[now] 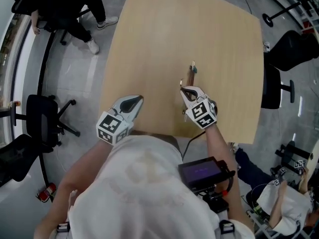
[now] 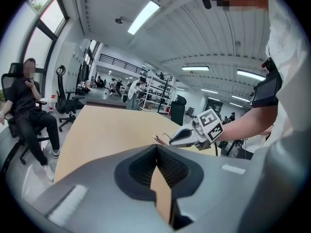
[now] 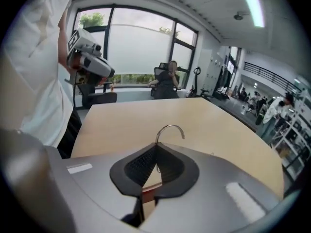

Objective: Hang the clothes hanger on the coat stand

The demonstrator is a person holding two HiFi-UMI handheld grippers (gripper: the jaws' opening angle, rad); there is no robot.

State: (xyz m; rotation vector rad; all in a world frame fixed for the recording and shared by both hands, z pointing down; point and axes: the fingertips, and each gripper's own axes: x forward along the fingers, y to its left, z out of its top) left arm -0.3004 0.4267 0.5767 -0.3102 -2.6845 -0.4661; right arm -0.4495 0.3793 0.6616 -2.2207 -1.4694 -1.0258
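Observation:
The clothes hanger [image 1: 192, 76] is a thin brown wooden piece with a metal hook [image 3: 170, 129], and it sits just above the light wooden table [image 1: 149, 44]. My right gripper [image 1: 185, 89] is shut on the hanger, and in the right gripper view the hook curves up out of the closed jaws [image 3: 156, 147]. From the left gripper view, the right gripper [image 2: 171, 139] and the hanger's end [image 2: 159, 140] show over the tabletop. My left gripper [image 1: 132, 103] is at the table's near edge, left of the hanger, its jaws [image 2: 156, 147] shut with nothing in them.
Office chairs [image 1: 42, 118] stand on the grey floor to the left, and a black chair [image 1: 271, 86] stands by the table's right edge. A seated person [image 1: 70, 9] is at the far left. A black pole on a round base [image 1: 269, 19] stands at the far right.

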